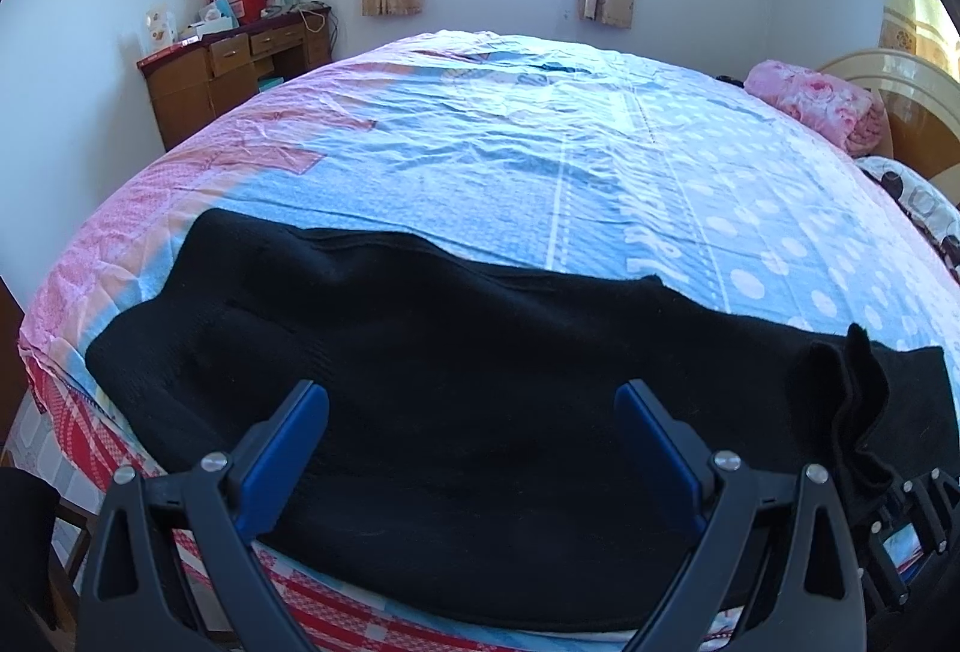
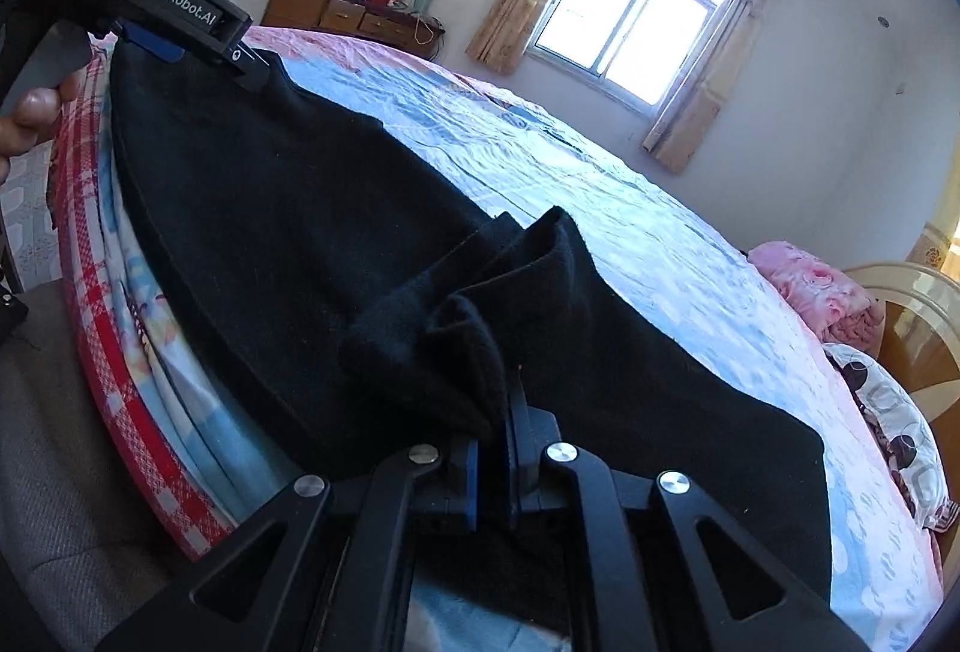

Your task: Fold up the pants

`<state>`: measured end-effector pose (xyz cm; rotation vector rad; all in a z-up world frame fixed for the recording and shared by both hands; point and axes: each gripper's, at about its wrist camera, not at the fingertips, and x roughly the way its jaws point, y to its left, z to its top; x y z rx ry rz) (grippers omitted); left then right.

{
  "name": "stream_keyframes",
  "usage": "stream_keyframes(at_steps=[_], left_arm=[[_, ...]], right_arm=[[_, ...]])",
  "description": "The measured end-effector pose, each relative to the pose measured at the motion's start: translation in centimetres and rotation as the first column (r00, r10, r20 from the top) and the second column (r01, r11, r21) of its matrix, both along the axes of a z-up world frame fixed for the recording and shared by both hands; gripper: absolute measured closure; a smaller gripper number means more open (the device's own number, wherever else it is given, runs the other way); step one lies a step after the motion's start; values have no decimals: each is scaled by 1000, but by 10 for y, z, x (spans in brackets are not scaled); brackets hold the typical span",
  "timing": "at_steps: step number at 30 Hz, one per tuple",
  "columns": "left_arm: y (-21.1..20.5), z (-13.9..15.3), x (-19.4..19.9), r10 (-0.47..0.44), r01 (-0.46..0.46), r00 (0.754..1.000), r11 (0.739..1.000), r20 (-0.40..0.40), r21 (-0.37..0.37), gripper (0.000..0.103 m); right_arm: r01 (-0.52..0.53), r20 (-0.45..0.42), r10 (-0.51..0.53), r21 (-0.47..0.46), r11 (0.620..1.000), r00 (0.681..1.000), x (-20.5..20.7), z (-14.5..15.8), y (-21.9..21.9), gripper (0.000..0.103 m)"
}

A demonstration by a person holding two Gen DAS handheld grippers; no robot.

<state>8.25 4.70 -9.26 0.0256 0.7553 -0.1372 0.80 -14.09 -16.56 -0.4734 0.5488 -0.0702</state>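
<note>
One black pants [image 1: 420,382] along bed [image 1: 540,160] near edge; two grippers: left gripper [image 1: 471,412] spread apart, right gripper [image 2: 492,448] clamped on pants fold.

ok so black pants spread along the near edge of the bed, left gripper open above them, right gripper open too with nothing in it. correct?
Not quite. The right gripper is shut on a bunched fold of the black pants, as the right wrist view shows. The rest holds: the pants lie along the bed's near edge and the left gripper is open above them.
</note>
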Motion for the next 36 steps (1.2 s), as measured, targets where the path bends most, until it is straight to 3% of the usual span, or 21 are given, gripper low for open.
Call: stream_keyframes(at_steps=[7, 11, 15, 16, 20, 24, 26, 27, 28, 32, 36], left_arm=[[-4, -2, 0, -9, 9, 1000, 1000, -2, 12, 4], [-11, -4, 0, -9, 9, 1000, 998, 3, 66, 4], [-19, -2, -2, -19, 16, 1000, 992, 23, 122, 4], [-21, -2, -2, -23, 19, 999, 991, 24, 130, 4], [-27, 1, -4, -39, 33, 998, 987, 39, 157, 4], [-34, 6, -7, -59, 49, 997, 985, 56, 168, 4], [-38, 9, -9, -79, 69, 995, 985, 58, 158, 4], [-41, 11, -12, -97, 87, 993, 985, 63, 151, 4], [-44, 13, -15, -113, 102, 991, 984, 69, 146, 4], [-60, 18, -27, -207, 197, 975, 973, 79, 118, 4], [-83, 17, -31, -273, 267, 960, 959, 63, 96, 4]], right_arm=[[-3, 14, 3, 10, 1000, 1000, -3, 0, 4, 89], [-23, 8, 23, 46, 999, 1000, -9, 4, 12, 81], [-126, -23, 134, 220, 967, 991, -15, 17, 10, 35], [-165, -33, 180, 268, 949, 983, -17, 20, 12, 35], [-249, -16, 276, 389, 887, 961, -23, 40, 13, 35], [-198, 82, 185, 575, 794, 979, -21, 76, -29, 36], [-121, 59, 108, 649, 751, 992, -12, 82, -58, 60], [-79, 36, 73, 661, 746, 997, -8, 81, -69, 84], [-32, 8, 35, 662, 749, 999, -4, 79, -78, 93], [73, -58, -45, 704, 706, 997, 0, 65, -109, 94], [98, -92, -46, 709, 698, 995, 12, 62, -114, 94]])
